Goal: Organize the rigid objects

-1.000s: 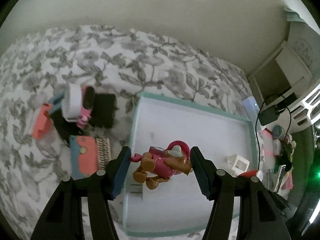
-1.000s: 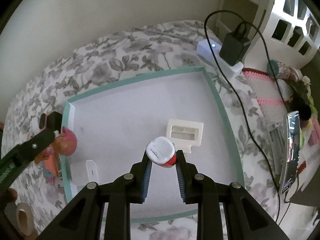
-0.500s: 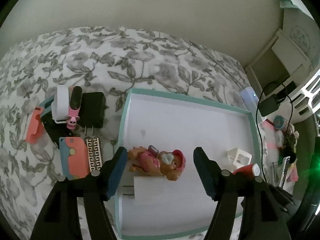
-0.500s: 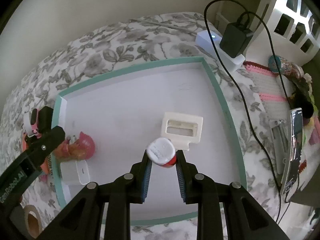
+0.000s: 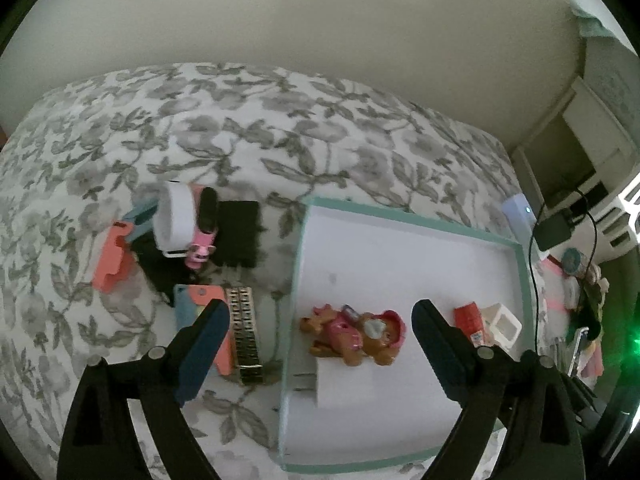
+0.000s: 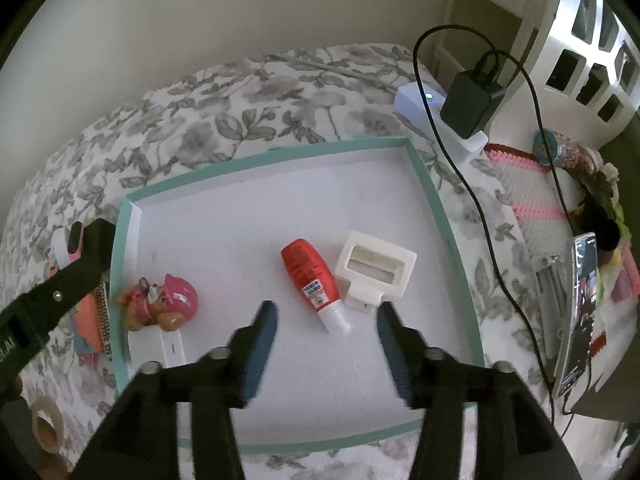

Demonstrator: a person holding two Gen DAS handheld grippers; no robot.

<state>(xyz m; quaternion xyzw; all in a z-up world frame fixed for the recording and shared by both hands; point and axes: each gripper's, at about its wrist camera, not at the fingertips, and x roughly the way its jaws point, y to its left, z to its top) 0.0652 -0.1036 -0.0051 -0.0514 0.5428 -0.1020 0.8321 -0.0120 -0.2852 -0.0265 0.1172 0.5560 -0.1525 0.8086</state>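
A white tray with a teal rim (image 5: 408, 224) (image 6: 264, 152) lies on the floral bedspread. In it lie a brown and pink toy dog (image 5: 356, 334) (image 6: 162, 304), a red tube with a white cap (image 6: 312, 282) (image 5: 470, 320), a white plastic holder (image 6: 374, 268) (image 5: 502, 326) and a white charger block (image 5: 348, 384) (image 6: 168, 346). My left gripper (image 5: 320, 340) is open and empty above the dog. My right gripper (image 6: 326, 320) is open and empty just behind the tube's cap.
Left of the tray lie a coral clip (image 5: 112, 262), a white band (image 5: 174, 220), a pink watch (image 5: 204, 228), black items (image 5: 238, 234), a teal-and-coral case (image 5: 200, 312) and a patterned bar (image 5: 246, 332). A power strip with cable (image 6: 460, 116) and a phone (image 6: 580, 312) sit right. Tape roll (image 6: 44, 428) at lower left.
The left gripper opened, dropped the toy dog into the tray and drew back. The right gripper opened and released the red tube, which now lies flat beside the white holder.
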